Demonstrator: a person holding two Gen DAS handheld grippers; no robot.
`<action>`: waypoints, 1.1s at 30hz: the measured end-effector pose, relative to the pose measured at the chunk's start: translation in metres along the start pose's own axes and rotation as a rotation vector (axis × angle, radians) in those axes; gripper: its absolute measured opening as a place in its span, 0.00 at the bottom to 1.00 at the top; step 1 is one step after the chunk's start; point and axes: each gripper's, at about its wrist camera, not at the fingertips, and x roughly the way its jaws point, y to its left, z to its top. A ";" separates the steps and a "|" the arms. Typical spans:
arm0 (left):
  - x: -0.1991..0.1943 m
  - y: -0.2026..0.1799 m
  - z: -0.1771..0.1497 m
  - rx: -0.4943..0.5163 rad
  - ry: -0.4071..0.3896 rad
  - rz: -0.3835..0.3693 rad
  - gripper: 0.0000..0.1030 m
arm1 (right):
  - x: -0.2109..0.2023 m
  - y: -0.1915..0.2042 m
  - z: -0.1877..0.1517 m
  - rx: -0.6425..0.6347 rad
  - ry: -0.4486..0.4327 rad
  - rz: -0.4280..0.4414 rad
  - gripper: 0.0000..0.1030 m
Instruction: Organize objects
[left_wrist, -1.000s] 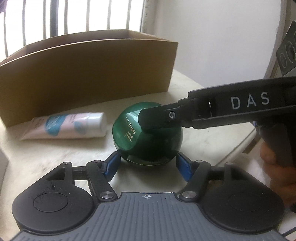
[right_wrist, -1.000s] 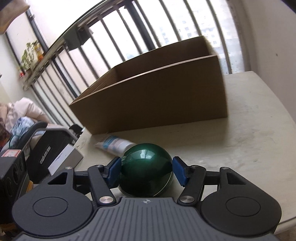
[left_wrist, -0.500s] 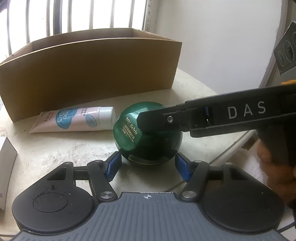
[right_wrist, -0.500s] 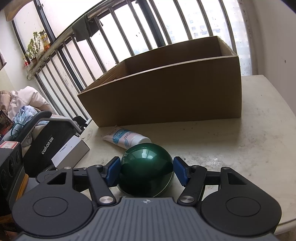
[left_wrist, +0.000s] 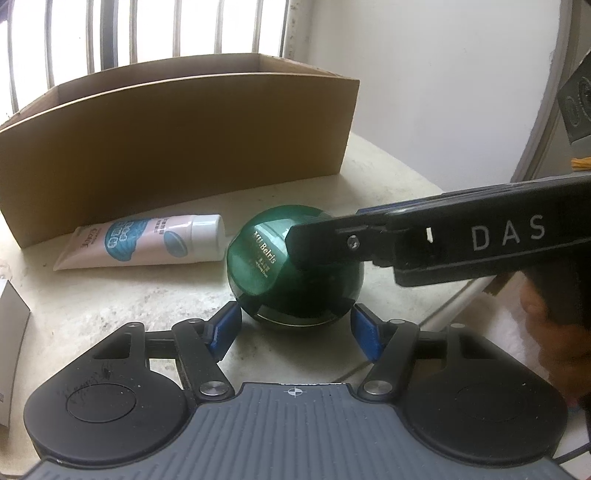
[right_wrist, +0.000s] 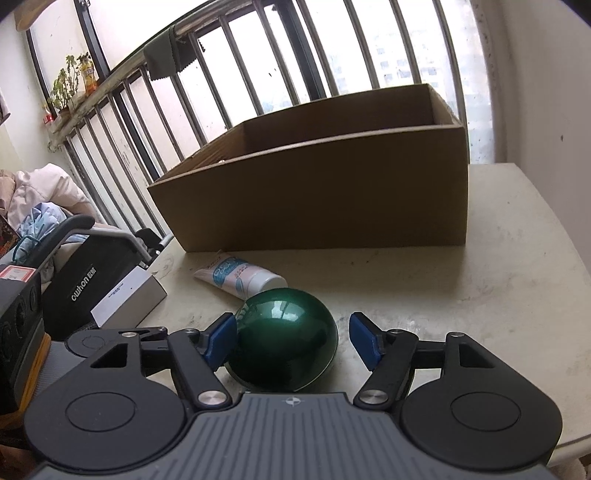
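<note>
Window bars (right_wrist: 207, 85), potted plant (right_wrist: 66, 81), black bag (right_wrist: 88, 280).

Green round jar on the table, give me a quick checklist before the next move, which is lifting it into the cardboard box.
1. Green jar resting on the table: ok.
2. Right claw gripping the jar: not ok; its jaws are opening, with a gap showing at one pad.
3. Left claw gripping the jar: not ok; the pads flank the jar's base without pressing.
4. Cardboard box open on top: ok.
5. Room inside the box: cannot tell; the floor is hidden.
6. Tube clear of the jar: ok, lying beside it.
</note>
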 end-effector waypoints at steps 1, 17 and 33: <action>0.000 0.000 0.000 0.001 0.000 0.000 0.65 | 0.002 0.000 0.000 0.002 0.004 0.002 0.73; 0.007 0.000 0.001 0.020 -0.013 -0.008 0.70 | 0.021 -0.001 0.002 0.041 0.062 0.041 0.77; 0.016 0.001 -0.004 0.028 -0.084 -0.029 0.74 | 0.030 -0.022 0.002 0.177 0.091 0.137 0.76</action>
